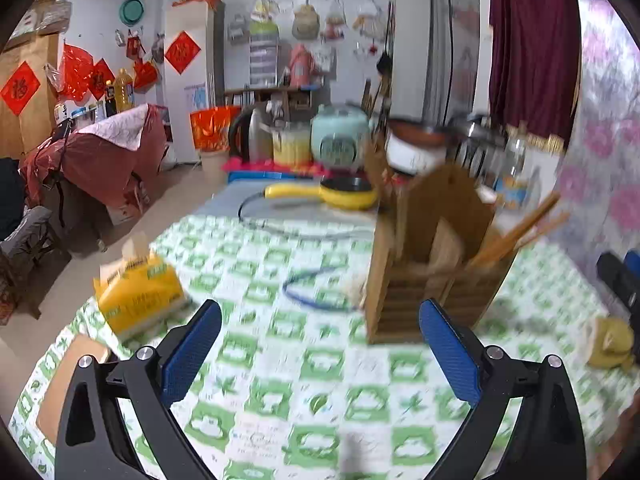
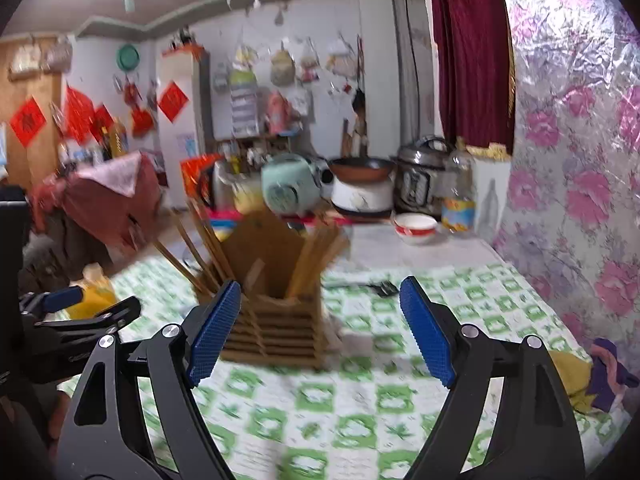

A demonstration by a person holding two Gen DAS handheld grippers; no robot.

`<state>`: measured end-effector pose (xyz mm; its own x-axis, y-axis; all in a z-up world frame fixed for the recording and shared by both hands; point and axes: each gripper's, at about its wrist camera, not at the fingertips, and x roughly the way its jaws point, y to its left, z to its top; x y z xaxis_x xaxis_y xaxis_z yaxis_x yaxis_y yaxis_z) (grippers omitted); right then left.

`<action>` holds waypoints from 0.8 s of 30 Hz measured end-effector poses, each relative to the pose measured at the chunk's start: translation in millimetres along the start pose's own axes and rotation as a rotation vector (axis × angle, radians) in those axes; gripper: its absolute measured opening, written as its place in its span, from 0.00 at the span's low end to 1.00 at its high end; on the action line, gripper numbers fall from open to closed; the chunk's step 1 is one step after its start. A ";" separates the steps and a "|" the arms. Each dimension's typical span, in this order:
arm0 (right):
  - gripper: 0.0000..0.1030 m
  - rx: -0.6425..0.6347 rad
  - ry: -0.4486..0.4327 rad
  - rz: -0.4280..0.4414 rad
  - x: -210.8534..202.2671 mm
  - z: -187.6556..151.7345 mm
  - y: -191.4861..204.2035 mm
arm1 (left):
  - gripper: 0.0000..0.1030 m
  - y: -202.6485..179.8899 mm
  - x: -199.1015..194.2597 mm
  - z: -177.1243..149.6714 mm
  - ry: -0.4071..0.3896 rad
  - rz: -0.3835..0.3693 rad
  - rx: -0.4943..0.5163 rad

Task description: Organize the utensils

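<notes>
Left wrist view: your left gripper [image 1: 320,344] has its jaws spread wide with nothing between them, only the green-checked cloth of the desk [image 1: 320,380] below. The wooden utensil holder [image 1: 420,280] stands just beyond the right pad, off to that side, with chopsticks [image 1: 516,232] leaning out of it to the right. A yellow tissue pack [image 1: 140,300] lies near the left pad.

Your right gripper [image 2: 320,328] also stands spread and empty. Its left pad overlaps the holder [image 2: 276,320], which sits ahead and left of centre. Further out, a black clip [image 2: 384,289] lies on the cloth, and 1 white bowl [image 2: 415,228] sits behind.
</notes>
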<state>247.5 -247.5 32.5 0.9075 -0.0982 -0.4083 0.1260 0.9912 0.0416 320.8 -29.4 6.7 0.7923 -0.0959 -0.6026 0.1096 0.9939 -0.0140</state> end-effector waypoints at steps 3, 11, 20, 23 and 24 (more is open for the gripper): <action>0.78 0.018 0.036 -0.004 8.4 -9.5 -5.3 | 0.94 0.2 10.3 -11.6 0.024 0.037 0.026; 0.83 0.037 0.075 -0.029 16.5 -22.9 -5.5 | 0.95 -4.9 3.2 -17.8 -0.026 0.094 0.049; 0.90 0.058 0.028 -0.082 -2.1 -34.1 -11.5 | 0.95 -9.4 -6.8 -25.2 -0.038 0.097 0.082; 0.92 0.070 0.035 -0.066 -4.5 -40.5 -14.1 | 0.95 -11.2 -5.5 -33.8 -0.035 0.117 0.115; 0.93 0.064 0.040 -0.065 -3.8 -40.6 -12.9 | 0.95 -12.2 -5.1 -35.6 -0.033 0.124 0.129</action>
<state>226.1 -256.3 -3.5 0.8801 -0.1570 -0.4481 0.2104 0.9750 0.0716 294.1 -39.1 -18.4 0.8234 0.0229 -0.5670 0.0846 0.9831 0.1626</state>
